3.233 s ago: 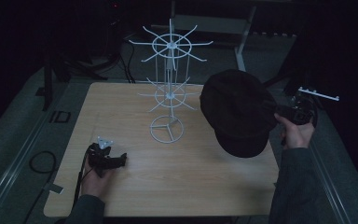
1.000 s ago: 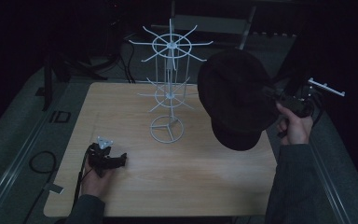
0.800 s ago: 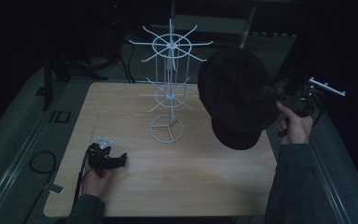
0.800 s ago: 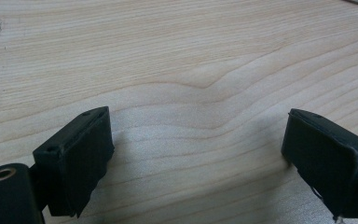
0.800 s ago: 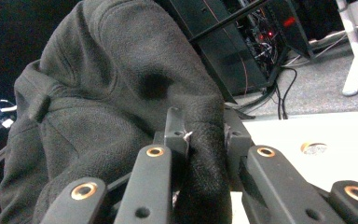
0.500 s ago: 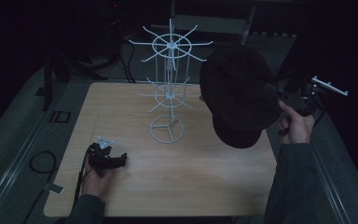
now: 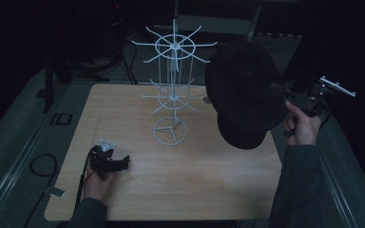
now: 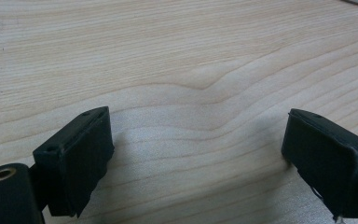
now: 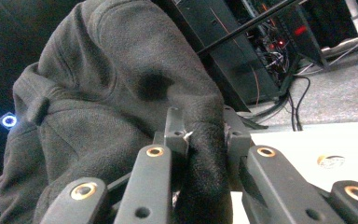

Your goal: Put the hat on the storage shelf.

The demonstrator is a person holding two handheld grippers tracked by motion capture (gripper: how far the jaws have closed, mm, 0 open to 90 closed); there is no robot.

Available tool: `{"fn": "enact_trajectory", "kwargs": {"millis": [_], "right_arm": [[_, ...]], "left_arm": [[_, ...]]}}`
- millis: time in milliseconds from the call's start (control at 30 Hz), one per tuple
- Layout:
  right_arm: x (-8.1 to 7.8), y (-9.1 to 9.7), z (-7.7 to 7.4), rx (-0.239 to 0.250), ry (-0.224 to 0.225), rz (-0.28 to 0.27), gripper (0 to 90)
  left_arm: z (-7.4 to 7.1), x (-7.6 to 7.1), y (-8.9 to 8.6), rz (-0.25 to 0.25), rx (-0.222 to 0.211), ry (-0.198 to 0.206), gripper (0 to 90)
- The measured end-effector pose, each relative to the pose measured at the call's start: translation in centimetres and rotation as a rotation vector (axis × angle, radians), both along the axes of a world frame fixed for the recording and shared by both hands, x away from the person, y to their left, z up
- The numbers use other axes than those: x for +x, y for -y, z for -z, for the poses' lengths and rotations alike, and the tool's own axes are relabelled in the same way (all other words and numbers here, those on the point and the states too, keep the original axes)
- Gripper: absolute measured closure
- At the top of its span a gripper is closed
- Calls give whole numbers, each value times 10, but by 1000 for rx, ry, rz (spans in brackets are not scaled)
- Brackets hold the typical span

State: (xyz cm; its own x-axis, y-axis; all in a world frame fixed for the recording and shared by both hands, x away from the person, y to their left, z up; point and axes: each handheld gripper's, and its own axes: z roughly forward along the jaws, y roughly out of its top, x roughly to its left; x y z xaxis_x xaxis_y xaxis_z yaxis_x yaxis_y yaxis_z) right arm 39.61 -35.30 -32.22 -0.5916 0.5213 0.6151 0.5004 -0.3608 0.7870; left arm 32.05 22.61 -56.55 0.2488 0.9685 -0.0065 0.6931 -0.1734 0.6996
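Note:
A black fabric cap point(image 7: 244, 92) hangs in the air over the table's right side, beside the white wire display stand point(image 7: 172, 90). My right gripper point(image 7: 285, 97) is shut on the cap's rim; in the right gripper view the dark cap point(image 9: 116, 93) bulges above the jaws, which pinch a fold of it at the right gripper point(image 9: 200, 135). My left gripper point(image 7: 123, 163) rests low on the wooden table point(image 7: 138, 118) near its front left corner. In the left gripper view the left gripper point(image 8: 196, 144) stands open over bare wood, its jaws wide apart.
The wire stand has two tiers of spokes and a round base point(image 7: 169, 131) in the table's middle. A small round disc point(image 9: 331, 161) lies on the table. Cables and dark equipment point(image 9: 270, 51) sit on the floor beyond the table.
The right hand has lifted the cap higher and slightly back toward the stand's upper tier. The left gripper has stayed where it was.

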Motion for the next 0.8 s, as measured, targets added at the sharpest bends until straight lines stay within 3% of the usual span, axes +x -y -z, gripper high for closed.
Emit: {"fn": "enact_trajectory", "kwargs": {"millis": [333, 533, 800], "right_arm": [[-1, 0, -1, 28, 3, -8, 774], [-6, 3, -6, 62, 26, -22, 775], [-9, -8, -16, 71, 59, -64, 774]], "left_arm": [[0, 0, 0, 0, 1, 0, 93], [0, 0, 0, 0, 1, 0, 93], [0, 0, 0, 2, 3, -2, 93]]}}
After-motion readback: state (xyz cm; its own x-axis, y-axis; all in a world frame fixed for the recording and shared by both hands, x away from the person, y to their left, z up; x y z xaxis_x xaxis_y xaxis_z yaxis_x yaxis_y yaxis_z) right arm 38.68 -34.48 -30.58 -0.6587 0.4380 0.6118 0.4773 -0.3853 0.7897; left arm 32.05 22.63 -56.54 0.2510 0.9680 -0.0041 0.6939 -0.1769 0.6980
